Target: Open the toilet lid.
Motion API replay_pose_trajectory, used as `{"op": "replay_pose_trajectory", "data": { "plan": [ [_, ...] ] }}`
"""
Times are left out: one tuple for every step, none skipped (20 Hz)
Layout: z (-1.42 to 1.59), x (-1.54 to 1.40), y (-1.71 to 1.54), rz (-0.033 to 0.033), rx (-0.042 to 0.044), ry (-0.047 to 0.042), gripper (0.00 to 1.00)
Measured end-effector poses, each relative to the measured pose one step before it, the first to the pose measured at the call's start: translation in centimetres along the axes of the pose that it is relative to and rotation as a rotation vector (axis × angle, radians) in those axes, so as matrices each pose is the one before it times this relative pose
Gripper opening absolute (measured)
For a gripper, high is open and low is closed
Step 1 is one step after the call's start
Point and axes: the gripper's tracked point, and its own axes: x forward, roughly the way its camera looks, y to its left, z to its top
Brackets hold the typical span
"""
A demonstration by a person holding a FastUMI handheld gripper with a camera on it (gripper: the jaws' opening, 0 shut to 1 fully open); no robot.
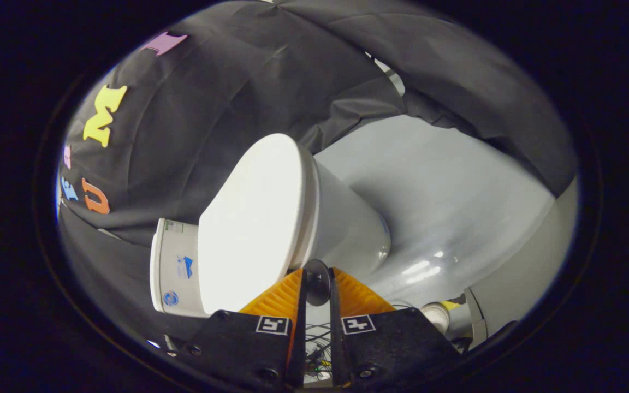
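The white toilet appears tilted in the gripper view. Its closed lid [254, 218] lies flat on the bowl [347, 224], with the tank [175, 267] behind it. A small dark round handle [317, 281] sticks out at the lid's front edge. My gripper [318, 284] has its orange fingers [279, 297] drawn close together, one on each side of this handle and pressing on it. The lid sits down on the seat with no gap showing.
The grey glossy floor [456, 207] spreads beyond the bowl. The black cloth wall [227, 98] hangs close behind the tank. A pale roll-like object with a yellow part [440, 314] and a grey panel [511, 284] stand beside the right finger.
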Motion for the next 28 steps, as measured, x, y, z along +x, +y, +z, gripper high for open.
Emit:
{"op": "replay_pose_trajectory", "data": {
  "plan": [
    [0.077, 0.056, -0.076, -0.00249, 0.00059, -0.00534, 0.22],
    [-0.035, 0.113, -0.007, -0.00047, 0.01534, -0.00217, 0.22],
    [0.142, -0.016, -0.02, 0.00547, 0.02729, 0.00079, 0.22],
    [-0.154, 0.122, -0.111, 0.00913, 0.03142, 0.00369, 0.22],
    [0.082, 0.288, -0.092, 0.00984, 0.01726, -0.00319, 0.22],
    [0.139, 0.027, -0.302, 0.00478, 0.00169, -0.00421, 0.22],
    [0.122, 0.114, -0.145, -0.00011, -0.0039, -0.00351, 0.22],
    [0.095, -0.097, -0.006, -0.00295, -0.00283, -0.0026, 0.22],
    [0.019, 0.11, 0.006, -0.00245, -0.00186, 0.00165, 0.22],
    [0.062, -0.24, 0.183, 0.00174, -0.00624, -0.00248, 0.22],
    [0.089, 0.08, -0.022, 0.00343, -0.01767, -0.00425, 0.22],
    [0.131, -0.115, 0.32, 0.01211, -0.00481, -0.00643, 0.22],
    [0.346, -0.12, 0.397, 0.01266, 0.017, -0.00905, 0.22],
    [0.222, -0.174, 0.374, 0.01496, 0.01345, -0.00653, 0.18],
    [-0.061, 0.091, -0.013, 0.00045, -0.01064, -0.00052, 0.16],
    [-0.126, -0.07, -0.28, -0.00554, -0.02033, -0.00008, 0.16],
    [0.078, -0.134, 0.201, 0.00226, -0.01182, -0.00291, 0.15],
    [0.106, -0.091, 0.505, 0.00587, -0.0061, -0.00124, 0.15],
    [0.111, -0.121, 0.229, 0.00366, -0.00546, -0.001, 0.14],
    [-0.06, -0.034, 0.162, 0.00359, -0.00534, 0.00052, 0.13],
    [0.038, 0.038, 0.104, 0.00549, -0.00278, -0.00246, 0.13],
    [0.102, -0.093, -0.033, 0.00183, -0.00099, -0.00029, 0.12],
    [0.027, 0.155, -0.27, -0.00839, -0.00077, 0.00154, 0.12],
    [-0.021, -0.196, 0.203, 0.00675, 0.00505, -0.00137, 0.11],
    [0.169, 0.039, 0.2, 0.0043, -0.00356, -0.00619, 0.11],
    [-0.029, -0.16, 0.002, 0.00222, -0.00783, -0.00608, 0.1],
    [0.235, 0.05, -0.252, -0.00994, -0.00856, -0.00306, 0.08],
    [-0.264, -0.126, -0.082, -0.00748, -0.00066, 0.00846, 0.07]
  ]
}}
